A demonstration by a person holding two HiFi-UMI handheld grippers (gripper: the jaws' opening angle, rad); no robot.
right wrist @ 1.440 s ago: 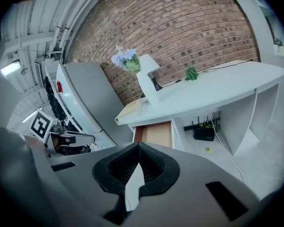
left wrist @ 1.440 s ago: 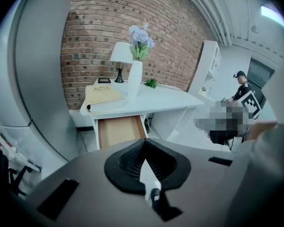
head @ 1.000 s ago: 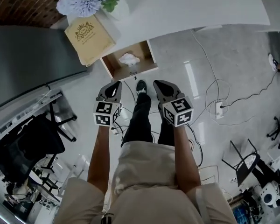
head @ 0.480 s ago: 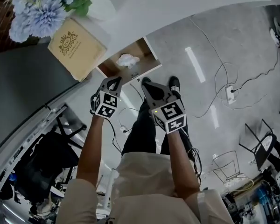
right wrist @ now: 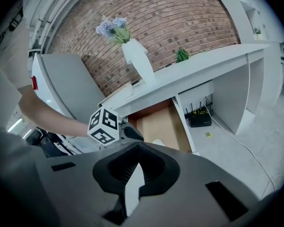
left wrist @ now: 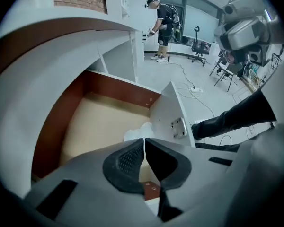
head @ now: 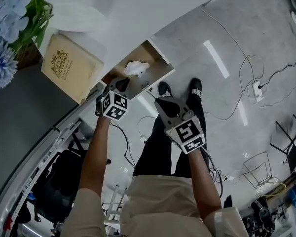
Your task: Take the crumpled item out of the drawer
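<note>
The drawer point(head: 153, 65) stands pulled out from the white desk, with a wooden inside point(left wrist: 99, 122). A white crumpled item point(head: 135, 68) lies in it, toward the front panel. My left gripper point(head: 122, 81) hovers at the drawer's near edge, jaws shut and empty. In the left gripper view the crumpled item point(left wrist: 139, 130) sits just beyond the closed tips point(left wrist: 144, 143). My right gripper point(head: 161, 101) hangs lower and to the right, outside the drawer, shut on nothing. The right gripper view shows the drawer point(right wrist: 158, 124), the left gripper's marker cube point(right wrist: 104, 126) and a bit of the item point(right wrist: 157, 141).
A tan book with a gold crest point(head: 71, 73), blue flowers point(head: 5, 23) and a white vase point(head: 76, 16) sit on the desk top. Cables and a power strip point(head: 259, 88) lie on the floor. My shoes point(head: 196, 85) stand below the drawer. A person point(left wrist: 163, 18) stands far off.
The left gripper has advanced up to the drawer's edge, close to the crumpled item. The right gripper has stayed back. The head view has swung toward the desk.
</note>
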